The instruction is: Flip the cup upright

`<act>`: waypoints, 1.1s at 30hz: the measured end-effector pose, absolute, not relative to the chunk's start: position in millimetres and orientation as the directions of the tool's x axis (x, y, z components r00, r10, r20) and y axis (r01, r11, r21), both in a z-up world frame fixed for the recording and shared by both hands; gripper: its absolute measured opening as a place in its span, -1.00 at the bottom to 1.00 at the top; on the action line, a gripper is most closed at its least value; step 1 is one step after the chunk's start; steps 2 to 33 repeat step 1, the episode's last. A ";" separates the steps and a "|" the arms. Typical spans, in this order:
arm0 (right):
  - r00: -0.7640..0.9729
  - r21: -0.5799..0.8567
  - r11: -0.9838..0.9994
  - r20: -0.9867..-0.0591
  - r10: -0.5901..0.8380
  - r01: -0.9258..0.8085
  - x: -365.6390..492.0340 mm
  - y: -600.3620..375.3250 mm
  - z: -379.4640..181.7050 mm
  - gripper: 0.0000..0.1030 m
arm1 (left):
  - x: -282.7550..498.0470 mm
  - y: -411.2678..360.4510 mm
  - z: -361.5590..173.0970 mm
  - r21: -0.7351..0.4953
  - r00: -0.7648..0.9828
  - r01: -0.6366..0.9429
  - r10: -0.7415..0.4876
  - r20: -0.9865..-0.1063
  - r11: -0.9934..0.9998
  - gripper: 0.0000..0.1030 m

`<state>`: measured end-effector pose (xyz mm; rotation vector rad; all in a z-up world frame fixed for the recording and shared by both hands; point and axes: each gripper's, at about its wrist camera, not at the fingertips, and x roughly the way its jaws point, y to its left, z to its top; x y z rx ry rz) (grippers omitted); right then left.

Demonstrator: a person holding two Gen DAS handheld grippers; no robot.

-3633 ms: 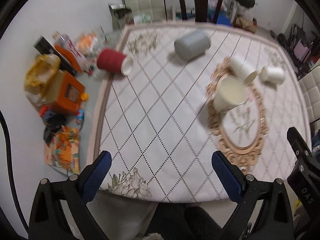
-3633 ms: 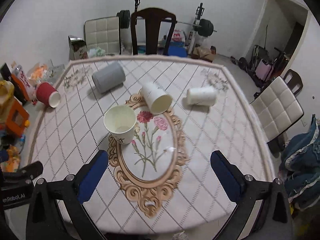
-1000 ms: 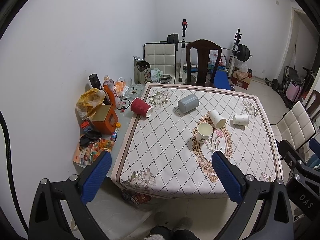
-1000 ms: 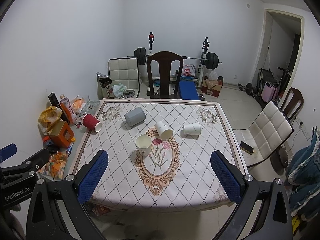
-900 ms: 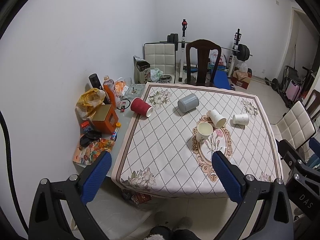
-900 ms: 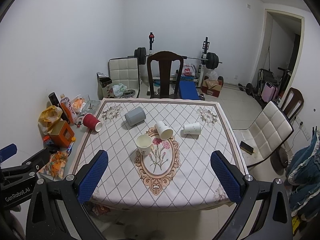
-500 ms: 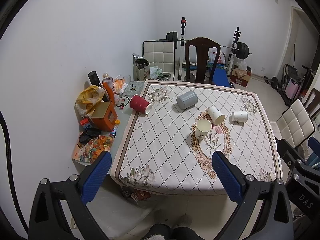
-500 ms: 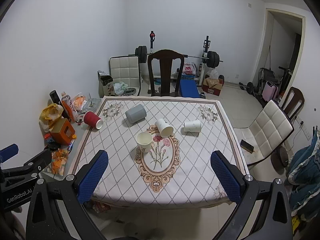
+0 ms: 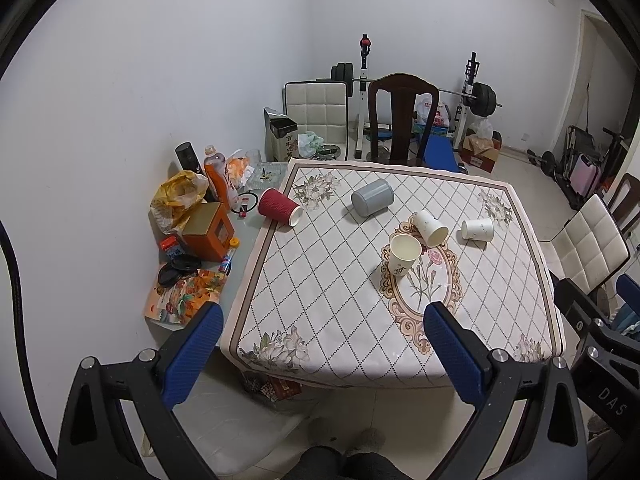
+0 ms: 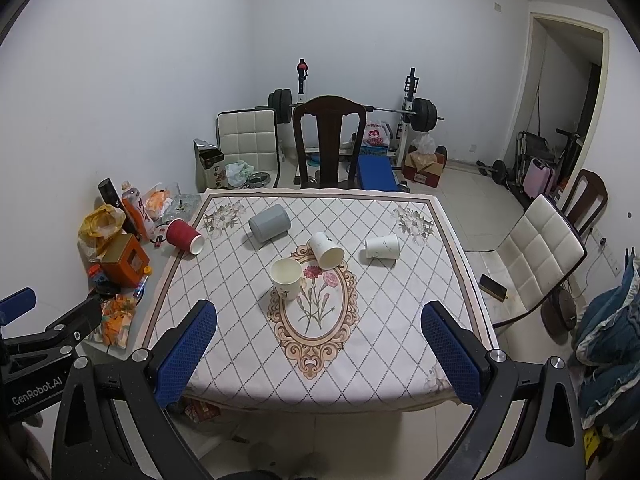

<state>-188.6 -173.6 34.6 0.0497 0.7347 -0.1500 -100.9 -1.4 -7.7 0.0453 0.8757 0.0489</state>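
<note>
Several cups sit on the table with the diamond-pattern cloth. A cream cup stands upright near the middle. Lying on their sides are a red ribbed cup at the left edge, a grey cup, a white cup and a second white cup. My left gripper and right gripper are both open and empty, held back from the table's near edge.
A cluttered side surface left of the table holds an orange box, a yellow bag, bottles and packets. A dark wooden chair stands at the far side and a white padded chair at the right. Gym gear lines the back wall.
Over the past seconds both grippers pulled far back and up from the table; in the last half second they have come slightly closer. No cup has moved.
</note>
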 end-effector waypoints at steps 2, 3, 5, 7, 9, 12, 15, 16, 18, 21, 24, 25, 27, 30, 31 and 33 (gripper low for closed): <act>0.731 -0.008 0.988 -0.672 -0.120 0.155 -188.4 -174.0 35.0 1.00 | -100.0 -0.9 -7.9 0.059 0.635 -0.024 0.061 -0.770 0.998 0.98; 0.731 -0.008 0.988 -0.672 -0.120 0.155 -188.4 -174.0 35.0 1.00 | -100.0 -0.9 -7.9 0.059 0.635 -0.024 0.061 -0.770 0.998 0.98; 0.731 -0.008 0.988 -0.672 -0.120 0.155 -188.4 -174.0 35.0 1.00 | -100.0 -0.9 -7.9 0.059 0.635 -0.024 0.061 -0.770 0.998 0.98; 0.731 -0.008 0.988 -0.672 -0.120 0.155 -188.4 -174.0 35.0 1.00 | -100.0 -0.9 -7.9 0.059 0.635 -0.024 0.061 -0.770 0.998 0.98; 0.731 -0.008 0.988 -0.672 -0.120 0.155 -188.4 -174.0 35.0 1.00 | -100.0 -0.9 -7.9 0.059 0.635 -0.024 0.061 -0.770 0.998 0.98; 0.731 -0.008 0.988 -0.672 -0.120 0.155 -188.4 -174.0 35.0 1.00 | -100.0 -0.9 -7.9 0.059 0.635 -0.024 0.061 -0.770 0.998 0.98; 0.731 -0.008 0.988 -0.672 -0.120 0.155 -188.4 -174.0 35.0 1.00 | -100.0 -0.9 -7.9 0.059 0.635 -0.024 0.061 -0.770 0.998 0.98; 0.731 -0.008 0.988 -0.672 -0.120 0.155 -188.4 -174.0 35.0 1.00 | -100.0 -0.9 -7.9 0.059 0.635 -0.024 0.061 -0.770 0.998 0.98; 0.731 -0.008 0.988 -0.672 -0.120 0.155 -188.4 -174.0 35.0 1.00 | -100.0 -0.9 -7.9 0.059 0.635 -0.024 0.061 -0.770 0.998 0.98; 0.731 -0.008 0.988 -0.672 -0.120 0.155 -188.4 -174.0 35.0 1.00 | -100.0 -0.9 -7.9 0.059 0.635 -0.024 0.061 -0.770 0.998 0.98; 0.731 -0.008 0.988 -0.672 -0.120 0.155 -188.4 -174.0 35.0 1.00 | -100.0 -0.9 -7.9 0.059 0.635 -0.024 0.061 -0.770 0.998 0.98; 0.731 -0.008 0.988 -0.672 -0.120 0.155 -188.4 -174.0 35.0 1.00 | -100.0 -0.9 -7.9 0.059 0.635 -0.024 0.061 -0.770 0.998 0.98; 0.731 -0.008 0.988 -0.672 -0.120 0.155 -188.4 -174.0 35.0 1.00 | -100.0 -0.9 -7.9 0.059 0.635 -0.024 0.061 -0.770 0.998 0.98; 0.731 -0.008 0.988 -0.672 -0.120 0.155 -188.4 -174.0 35.0 1.00 | -100.0 -0.9 -7.9 0.059 0.635 -0.024 0.061 -0.770 0.998 0.98; 0.731 -0.008 0.988 -0.672 -0.120 0.155 -188.4 -174.0 35.0 1.00 | -100.0 -0.9 -7.9 0.059 0.635 -0.024 0.061 -0.770 0.998 0.98; 0.731 -0.008 0.988 -0.672 -0.120 0.155 -188.4 -174.0 35.0 1.00 | -100.0 -0.9 -7.9 0.059 0.635 -0.024 0.061 -0.770 0.998 0.98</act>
